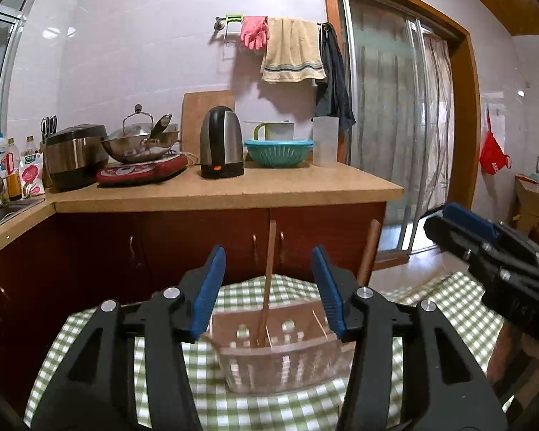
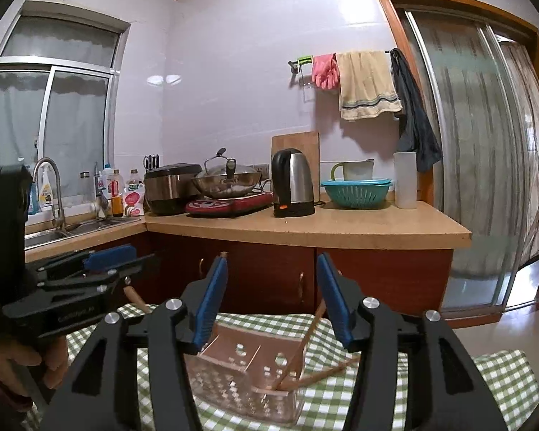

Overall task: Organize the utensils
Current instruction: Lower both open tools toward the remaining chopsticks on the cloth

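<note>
A pale pink perforated utensil basket point(image 1: 280, 362) point(image 2: 248, 380) stands on a green checked cloth point(image 1: 100, 344) point(image 2: 499, 373). One wooden chopstick point(image 1: 269, 280) stands upright in it. In the right wrist view, chopsticks point(image 2: 305, 344) lean against the basket's right end. A thicker wooden handle point(image 1: 368, 251) point(image 2: 136, 298) rises beyond the basket. My left gripper point(image 1: 267, 251) point(image 2: 133, 258) hangs above the basket, open, its blue pads touching nothing. My right gripper point(image 2: 272, 258) point(image 1: 449, 222) is also open and holds nothing, just right of the left one.
Behind the cloth stand red-brown cabinets point(image 1: 204, 244) under a tan counter point(image 1: 233, 190) with a kettle point(image 1: 222, 142), a wok point(image 1: 140, 143), a rice cooker point(image 1: 75, 154) and a teal colander point(image 1: 278, 151). A sink point(image 2: 75, 228) is at the left and a sliding door point(image 2: 485, 151) at the right. A hand point(image 2: 36, 359) holds the left gripper.
</note>
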A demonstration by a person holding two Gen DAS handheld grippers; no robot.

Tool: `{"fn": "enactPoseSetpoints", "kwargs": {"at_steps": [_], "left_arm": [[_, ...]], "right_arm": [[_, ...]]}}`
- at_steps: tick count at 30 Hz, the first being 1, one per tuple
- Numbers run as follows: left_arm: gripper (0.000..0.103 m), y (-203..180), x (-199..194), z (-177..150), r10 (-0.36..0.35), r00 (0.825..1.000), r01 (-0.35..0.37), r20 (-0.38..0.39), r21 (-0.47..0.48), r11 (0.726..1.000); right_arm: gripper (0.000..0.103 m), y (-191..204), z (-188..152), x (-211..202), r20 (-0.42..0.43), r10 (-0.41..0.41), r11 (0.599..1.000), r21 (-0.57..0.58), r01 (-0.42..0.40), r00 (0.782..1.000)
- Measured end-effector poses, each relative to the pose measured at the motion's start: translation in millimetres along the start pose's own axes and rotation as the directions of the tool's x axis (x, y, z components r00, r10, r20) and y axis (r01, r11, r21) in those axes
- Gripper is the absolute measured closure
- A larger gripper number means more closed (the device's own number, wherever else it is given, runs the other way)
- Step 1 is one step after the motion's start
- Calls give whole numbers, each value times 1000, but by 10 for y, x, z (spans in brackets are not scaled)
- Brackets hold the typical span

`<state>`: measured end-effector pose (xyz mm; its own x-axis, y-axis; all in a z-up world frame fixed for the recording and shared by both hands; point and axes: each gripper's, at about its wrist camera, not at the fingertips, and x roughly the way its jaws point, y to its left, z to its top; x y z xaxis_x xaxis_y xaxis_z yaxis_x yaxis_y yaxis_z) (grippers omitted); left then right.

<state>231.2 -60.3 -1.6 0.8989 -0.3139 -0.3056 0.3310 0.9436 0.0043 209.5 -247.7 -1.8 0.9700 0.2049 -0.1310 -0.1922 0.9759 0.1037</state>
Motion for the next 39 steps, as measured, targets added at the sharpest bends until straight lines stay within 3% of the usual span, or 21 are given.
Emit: {"fn": "enactPoseSetpoints", "kwargs": {"at_steps": [12,21,28,32,39], "left_arm": [[54,-32,-571,-792,3,990,-13,-140,-67,998],[55,-131,-864,-1485,1,964,-21,-264,-71,997],[66,-309,-1049,-1967,-41,940,19,-339,-69,997],[80,-391,-1049,-2161,-54,926,37,-374,-52,998],[83,-509,-1019,-2373,-79,911,67,-406,-44,997]], "right_arm": [[51,127,-612,-680,-121,-43,999,24,46,992],[51,164,-1212,-930,-249,-63,995,59,80,966],[51,229,-1547,-1059,-303,-55,995,68,79,951],[51,232,-1655,-1119,-314,-51,994,78,79,948],[51,214,-1749,-1184,-329,-47,993,86,79,943]]}}
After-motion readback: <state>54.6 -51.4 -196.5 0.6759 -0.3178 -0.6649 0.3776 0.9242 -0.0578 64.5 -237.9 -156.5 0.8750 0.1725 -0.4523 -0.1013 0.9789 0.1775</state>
